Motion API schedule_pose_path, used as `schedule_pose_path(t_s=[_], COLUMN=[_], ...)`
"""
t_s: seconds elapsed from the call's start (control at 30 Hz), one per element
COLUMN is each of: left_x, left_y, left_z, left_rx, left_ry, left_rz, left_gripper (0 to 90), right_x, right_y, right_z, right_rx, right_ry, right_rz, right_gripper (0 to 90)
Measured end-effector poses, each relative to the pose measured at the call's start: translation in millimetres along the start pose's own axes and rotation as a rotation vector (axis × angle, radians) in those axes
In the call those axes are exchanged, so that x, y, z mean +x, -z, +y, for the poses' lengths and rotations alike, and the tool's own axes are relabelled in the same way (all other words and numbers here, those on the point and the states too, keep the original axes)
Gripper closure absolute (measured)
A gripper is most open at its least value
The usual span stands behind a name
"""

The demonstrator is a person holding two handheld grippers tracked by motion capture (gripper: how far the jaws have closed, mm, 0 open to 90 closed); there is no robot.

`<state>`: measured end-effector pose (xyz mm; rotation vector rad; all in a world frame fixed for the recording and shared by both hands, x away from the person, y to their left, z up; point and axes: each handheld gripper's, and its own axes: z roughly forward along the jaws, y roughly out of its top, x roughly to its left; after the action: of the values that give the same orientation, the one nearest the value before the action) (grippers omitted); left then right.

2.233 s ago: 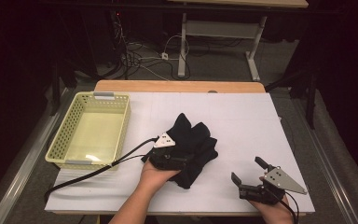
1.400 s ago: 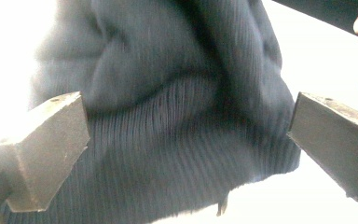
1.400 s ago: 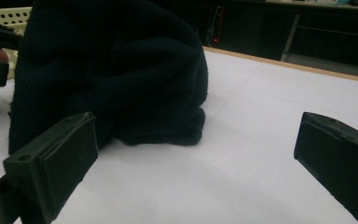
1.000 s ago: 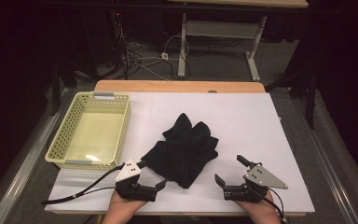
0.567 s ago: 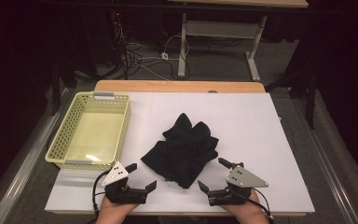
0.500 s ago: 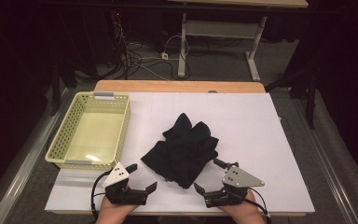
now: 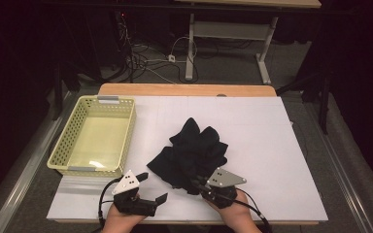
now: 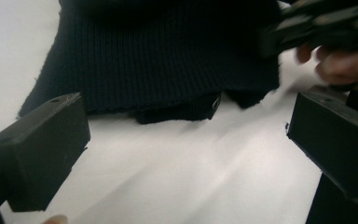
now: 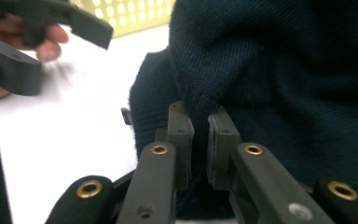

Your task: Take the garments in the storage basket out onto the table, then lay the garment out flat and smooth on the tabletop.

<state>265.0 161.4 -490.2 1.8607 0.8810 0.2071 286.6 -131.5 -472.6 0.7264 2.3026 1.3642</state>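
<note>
Between the two black jaws of the right gripper (image 9: 199, 140) a fold of the dark knitted garment (image 9: 284, 79) is pinched; the jaws have just been closing and now stand almost together, with only the thin fabric between the pads. From the high view this right gripper (image 7: 197, 183) sits at the near edge of the garment (image 7: 192, 153), with its grey three-cornered plate on top and the person's right hand (image 7: 233, 213) behind it. The garment lies crumpled near the middle of the white table surface (image 7: 272, 145), a little toward the person's side. To the left of the garment, near but apart from it, the left gripper (image 7: 151, 187) is held low over the table, and its jaws stand wide apart with nothing between them. In the left gripper view the two jaws frame the ribbed hem of the garment (image 8: 168, 70), which lies just in front of them and does not touch them. Farther to the left of the garment, well apart from it, a pale yellow perforated basket (image 7: 60, 153) stands on the table. Beyond the garment, the wooden back edge of the table (image 7: 184, 90) is visible.
</note>
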Motion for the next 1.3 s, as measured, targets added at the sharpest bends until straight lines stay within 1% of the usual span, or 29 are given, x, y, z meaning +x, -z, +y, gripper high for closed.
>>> schedule_pose_path(t_s=[0.03,0.07,0.1,0.13,0.17,0.2,0.23,0.27,0.3,0.33,0.4,0.43,0.47,0.5,0.53,0.57,0.6,0.67,0.7,0.77,0.83,0.93,1.0,1.03,1.07,1.13,1.17,1.23,1.3], left_x=[0.3,0.3,1.0,1.2,1.7,1.7,1.7,0.7,-0.6,-2.3,-2.7,-4.3,-4.3,-4.6,-3.3,-3.3,-1.5,0.1,1.6,5.4,10.0,14.7,16.6,16.5,15.9,14.2,13.1,11.3,12.2], left_y=[-0.6,-0.6,-1.9,-2.3,-3.0,-3.0,-3.5,-3.6,-3.2,-3.1,-3.9,-7.8,-7.8,-10.1,-16.5,-16.5,-22.8,-27.6,-29.6,-32.3,-33.7,-35.1,-38.2,-39.7,-39.6,-39.0,-38.4,-37.3,-35.4], left_z=[0.7,0.7,2.8,4.1,5.9,5.9,8.3,10.8,13.8,19.5,21.8,24.8,24.8,26.3,27.9,27.9,27.9,26.7,26.4,26.9,29.5,29.0,27.0,27.2,27.0,26.1,25.3,24.1,23.0], left_rx=[-0.001,-0.001,-0.009,-0.02,-0.039,-0.039,-0.064,-0.092,-0.109,-0.126,-0.133,-0.13,-0.13,-0.112,-0.083,-0.083,-0.077,-0.083,-0.082,-0.074,-0.022,-0.007,0.004,0.015,0.009,0.0,-0.008,-0.023,-0.043], left_ry=[0.001,0.001,0.001,0.004,0.013,0.013,0.018,0.01,0.0,-0.002,0.001,-0.017,-0.017,-0.019,-0.023,-0.023,-0.036,-0.072,-0.081,-0.079,-0.066,-0.069,-0.081,-0.087,-0.098,-0.118,-0.132,-0.145,-0.135], left_rz=[-0.001,-0.001,-0.01,-0.021,-0.044,-0.044,-0.064,-0.073,-0.071,-0.075,-0.085,-0.079,-0.079,-0.074,-0.078,-0.078,-0.067,-0.027,-0.01,0.007,0.026,0.038,0.032,0.025,0.021,0.016,0.017,0.019,0.02], left_gripper=[0.0,0.0,0.0,0.0,0.0,0.0,0.0,0.0,0.0,0.3,1.9,2.5,2.5,2.5,2.4,1.9,1.8,1.8,1.8,1.8,1.8,1.8,1.8,1.9,2.1,2.1,2.1,2.0,2.0], right_x=[-0.5,-0.5,-1.1,-1.6,-2.4,-2.4,-4.0,-8.1,-8.1,-12.3,-14.4,-18.0,-18.0,-19.6,-23.2,-23.2,-28.1,-33.9,-37.5,-46.0,-56.0,-73.7,-83.6,-87.2,-89.9,-91.3,-89.2,-80.8,-69.3], right_y=[5.1,5.1,15.4,20.6,25.9,25.9,31.0,41.8,41.8,50.8,54.8,62.0,62.0,65.5,72.7,72.7,80.3,88.5,93.1,103.6,115.4,133.9,143.0,145.2,146.1,146.0,146.1,146.7,146.1], right_z=[0.2,0.2,0.0,-0.7,-1.7,-1.7,-3.0,-6.7,-6.7,-11.2,-13.6,-18.7,-18.7,-21.0,-25.2,-25.2,-29.6,-34.3,-36.8,-42.3,-48.6,-59.3,-65.8,-68.1,-69.7,-68.7,-65.1,-53.2,-38.6], right_rx=[-0.014,-0.014,-0.039,-0.045,-0.049,-0.049,-0.055,-0.071,-0.071,-0.075,-0.072,-0.071,-0.071,-0.069,-0.069,-0.069,-0.07,-0.067,-0.065,-0.065,-0.064,-0.064,-0.057,-0.05,-0.047,-0.05,-0.057,-0.086,-0.122], right_ry=[0.006,0.006,0.014,0.019,0.021,0.021,0.021,0.015,0.015,0.011,0.006,-0.005,-0.005,-0.01,-0.02,-0.02,-0.032,-0.046,-0.055,-0.076,-0.104,-0.157,-0.188,-0.197,-0.21,-0.231,-0.235,-0.209,-0.175], right_rz=[-0.003,-0.003,-0.009,-0.017,-0.024,-0.024,-0.029,-0.038,-0.038,-0.055,-0.062,-0.076,-0.076,-0.085,-0.109,-0.109,-0.131,-0.16,-0.176,-0.21,-0.25,-0.321,-0.349,-0.356,-0.357,-0.349,-0.342,-0.323,-0.299], right_gripper=[83.5,83.5,83.5,83.5,83.4,83.4,83.4,83.3,83.3,83.3,83.3,83.4,83.4,83.4,83.4,83.4,83.4,83.5,83.5,83.6,83.6,83.6,83.2,82.6,80.8,72.1,66.2,58.0,54.1])
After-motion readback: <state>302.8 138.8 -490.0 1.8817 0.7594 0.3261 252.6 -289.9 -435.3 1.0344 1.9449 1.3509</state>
